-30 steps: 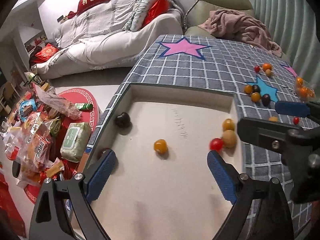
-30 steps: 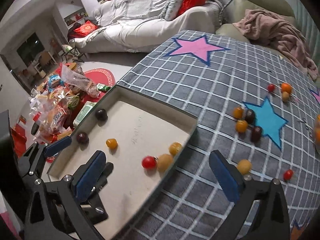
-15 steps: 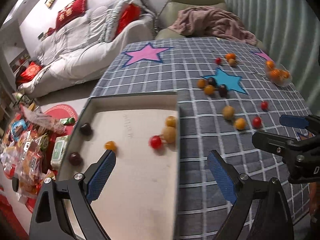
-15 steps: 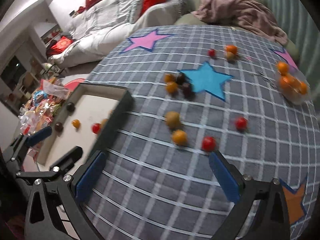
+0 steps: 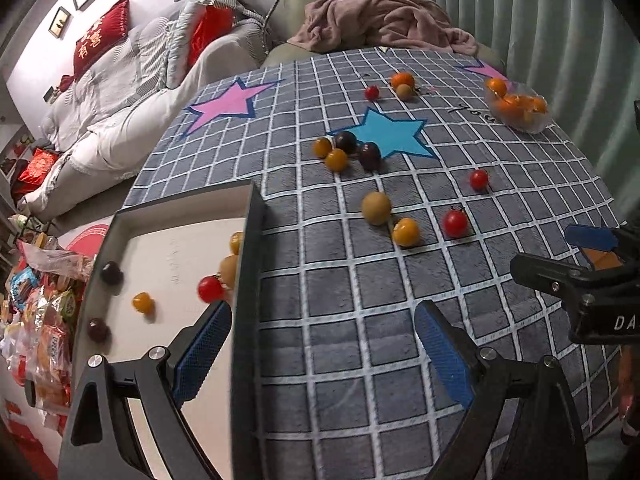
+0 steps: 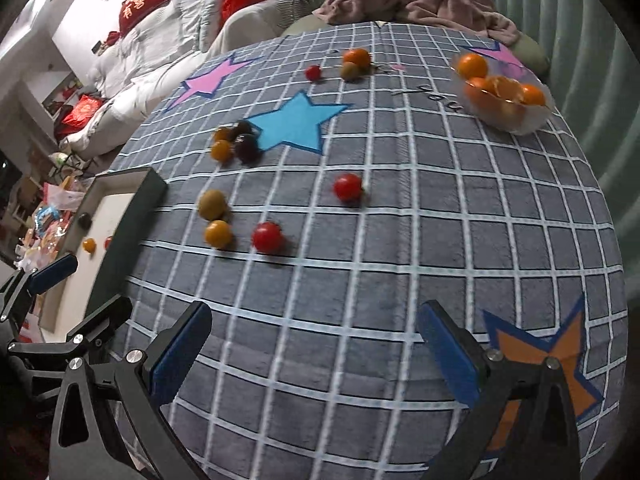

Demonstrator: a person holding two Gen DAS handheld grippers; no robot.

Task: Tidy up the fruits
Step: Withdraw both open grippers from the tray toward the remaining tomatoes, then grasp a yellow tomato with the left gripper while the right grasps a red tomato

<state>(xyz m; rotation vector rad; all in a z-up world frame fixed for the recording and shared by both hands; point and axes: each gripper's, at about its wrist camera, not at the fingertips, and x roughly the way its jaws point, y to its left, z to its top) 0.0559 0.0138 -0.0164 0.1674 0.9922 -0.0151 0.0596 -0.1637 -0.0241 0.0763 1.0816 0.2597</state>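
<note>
Fruits are scattered on the checked cloth [image 6: 360, 280]; several are already lying in the tray [image 5: 168, 248] at the table's left edge. Loose ones incl. a red tomato [image 6: 267, 237], a yellow tomato [image 6: 218, 234] and a tan round fruit [image 6: 212, 204] close together near the tray, a 2nd red one [image 6: 348, 187] a bit farther, and a dark-and-orange cluster [image 6: 236, 142] by the blue star [image 6: 294, 124]. Oranges are kept in a clear bowl [image 6: 520, 120] at the far right.

Left gripper [image 5: 324, 344] is spread wide, nothing between its pads; it hangs over the tray wall and the cloth. Right gripper [image 6: 316, 344] is also spread wide and empty, over bare cloth, well short of the nearest fruits.

Step judged: reach toward the next loose fruit, approx. halfway through sorting. Next move calls for the right gripper to be lowered around one small fruit w/o knocking its neighbours, since they roll easily.

Fruits are almost round, so no clear long axis or pointing direction can be told; any approach angle should do.
</note>
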